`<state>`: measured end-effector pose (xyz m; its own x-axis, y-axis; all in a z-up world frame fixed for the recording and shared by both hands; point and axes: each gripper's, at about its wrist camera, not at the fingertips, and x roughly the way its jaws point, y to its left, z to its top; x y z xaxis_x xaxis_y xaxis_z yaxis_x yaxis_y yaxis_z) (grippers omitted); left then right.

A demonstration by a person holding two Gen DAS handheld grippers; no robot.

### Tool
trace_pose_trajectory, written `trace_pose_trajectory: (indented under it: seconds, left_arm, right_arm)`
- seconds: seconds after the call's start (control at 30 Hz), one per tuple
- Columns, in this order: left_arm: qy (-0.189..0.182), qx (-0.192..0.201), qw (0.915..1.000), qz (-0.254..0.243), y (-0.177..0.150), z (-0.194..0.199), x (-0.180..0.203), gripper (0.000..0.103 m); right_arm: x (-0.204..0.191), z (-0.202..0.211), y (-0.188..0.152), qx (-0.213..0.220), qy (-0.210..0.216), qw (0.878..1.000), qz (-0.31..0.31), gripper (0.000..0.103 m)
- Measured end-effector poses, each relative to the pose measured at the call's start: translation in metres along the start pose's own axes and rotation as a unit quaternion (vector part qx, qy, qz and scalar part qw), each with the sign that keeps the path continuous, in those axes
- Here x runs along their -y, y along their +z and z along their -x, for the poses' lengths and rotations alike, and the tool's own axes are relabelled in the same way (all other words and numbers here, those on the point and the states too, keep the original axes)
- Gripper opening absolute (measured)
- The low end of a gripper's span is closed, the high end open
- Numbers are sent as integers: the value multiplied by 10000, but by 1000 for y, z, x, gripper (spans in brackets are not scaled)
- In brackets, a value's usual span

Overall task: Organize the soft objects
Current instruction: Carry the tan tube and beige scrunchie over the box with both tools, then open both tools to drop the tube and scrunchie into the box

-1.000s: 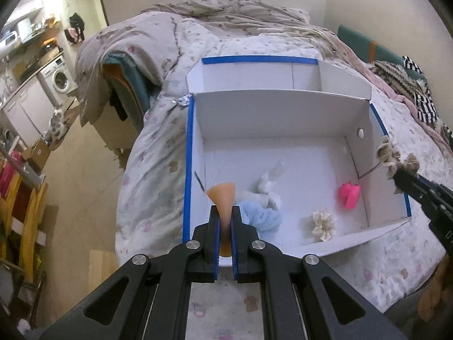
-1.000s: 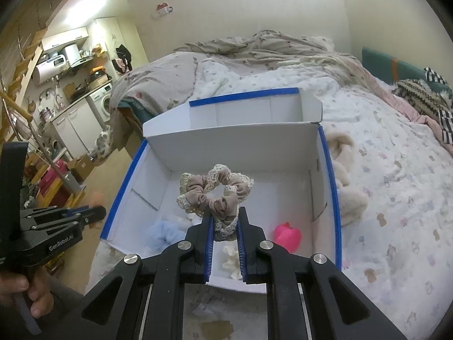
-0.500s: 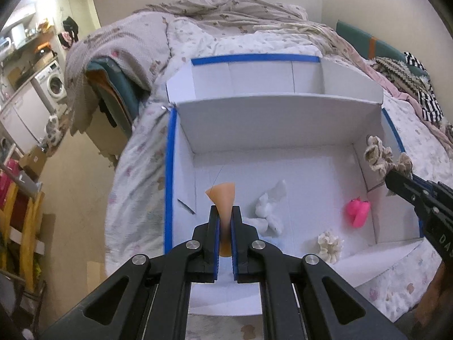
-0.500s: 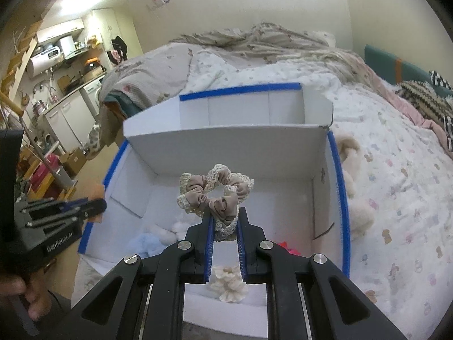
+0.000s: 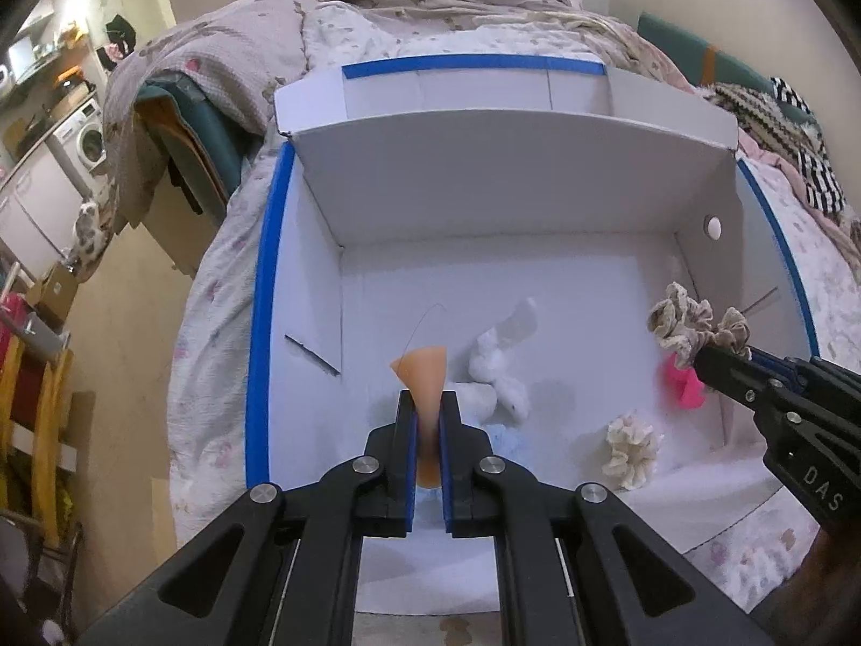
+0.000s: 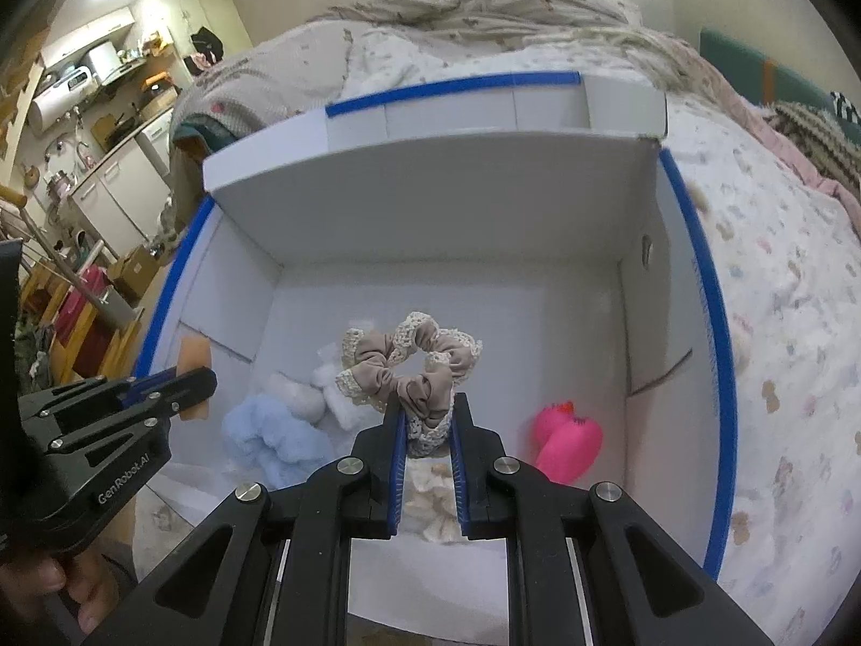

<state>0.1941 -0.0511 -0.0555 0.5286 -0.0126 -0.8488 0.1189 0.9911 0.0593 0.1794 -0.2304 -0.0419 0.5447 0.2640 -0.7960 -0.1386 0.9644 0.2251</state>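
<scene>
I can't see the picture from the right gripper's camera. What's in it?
The right gripper pinches a beige lace-edged scrunchie above an open white box on a bed. Inside lie a pink toy and blue fluffy thing.

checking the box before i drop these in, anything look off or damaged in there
Nothing looks spilled or broken. The only oddity: the white box has short slits cut in both side walls, one on the left wall and one on the right. The soft items lie loose on its floor.
</scene>
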Motion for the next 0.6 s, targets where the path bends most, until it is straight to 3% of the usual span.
trace_pose_trajectory:
  seconds: [0.2, 0.6]
  left_arm:
    - [-39, -199, 9998, 71, 1, -11, 2, 7]
    - [-81, -20, 10000, -36, 0, -10, 5, 7]
  right_arm:
    - [5, -12, -6, -277, 15, 9995, -148, 17]
    - [6, -14, -5, -270, -38, 9993, -261, 21]
